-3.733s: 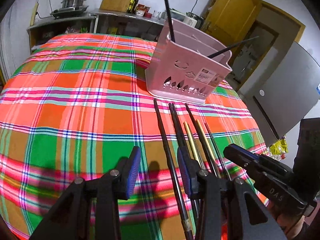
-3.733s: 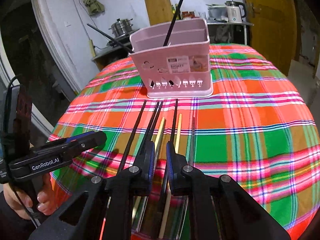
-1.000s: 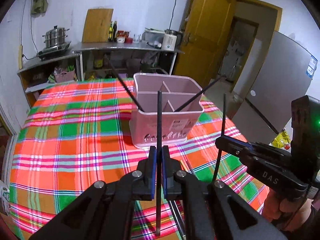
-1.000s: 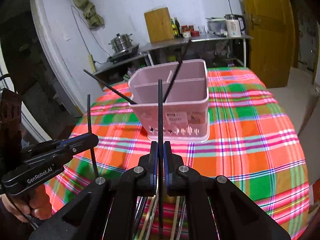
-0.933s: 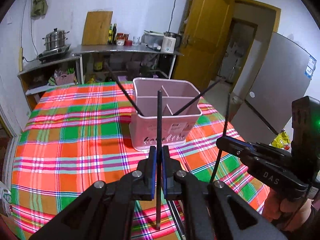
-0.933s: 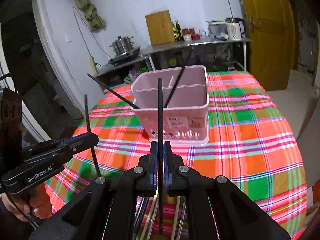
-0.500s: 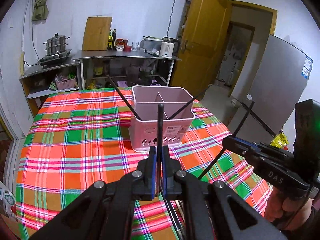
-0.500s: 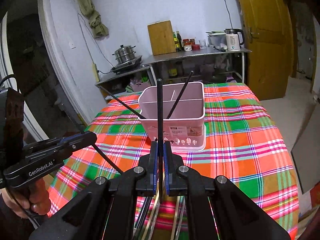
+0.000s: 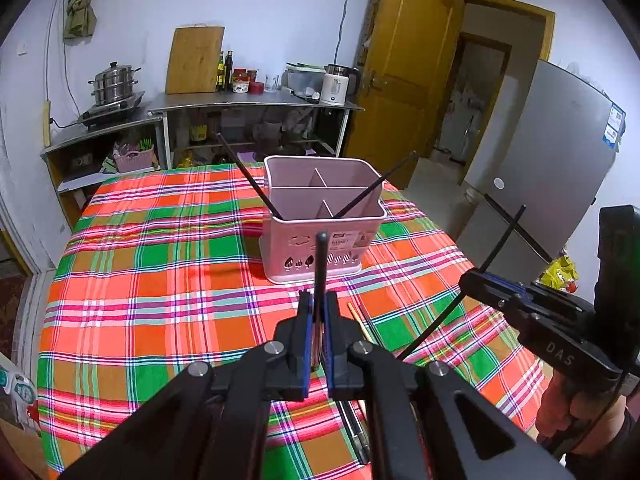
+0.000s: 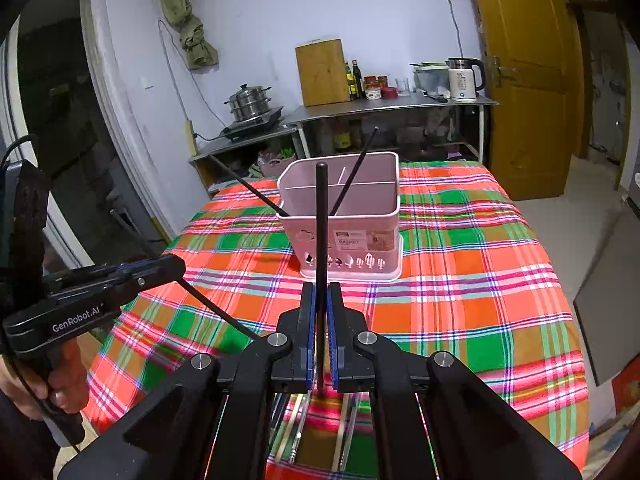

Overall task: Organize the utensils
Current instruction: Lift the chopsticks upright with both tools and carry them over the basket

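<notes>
A pink divided utensil basket (image 9: 320,216) stands on the plaid tablecloth (image 9: 160,280), with two black chopsticks leaning out of it (image 9: 244,172). It also shows in the right wrist view (image 10: 344,220). My left gripper (image 9: 316,300) is shut on a black chopstick (image 9: 320,264), held above the table in front of the basket. My right gripper (image 10: 318,292) is shut on another black chopstick (image 10: 320,220). Several loose chopsticks (image 9: 356,316) lie on the cloth below the grippers, partly hidden by them.
A metal counter (image 9: 240,100) with a pot, cutting board, bottles and kettle stands behind the table. A yellow door (image 9: 408,72) and a grey fridge (image 9: 560,168) are to the right. The table edge drops off at right (image 10: 568,300).
Both grippers closed on a black chopstick each and lifted them off the cloth. Both have drawn up and back from the basket, and the held chopsticks have tilted.
</notes>
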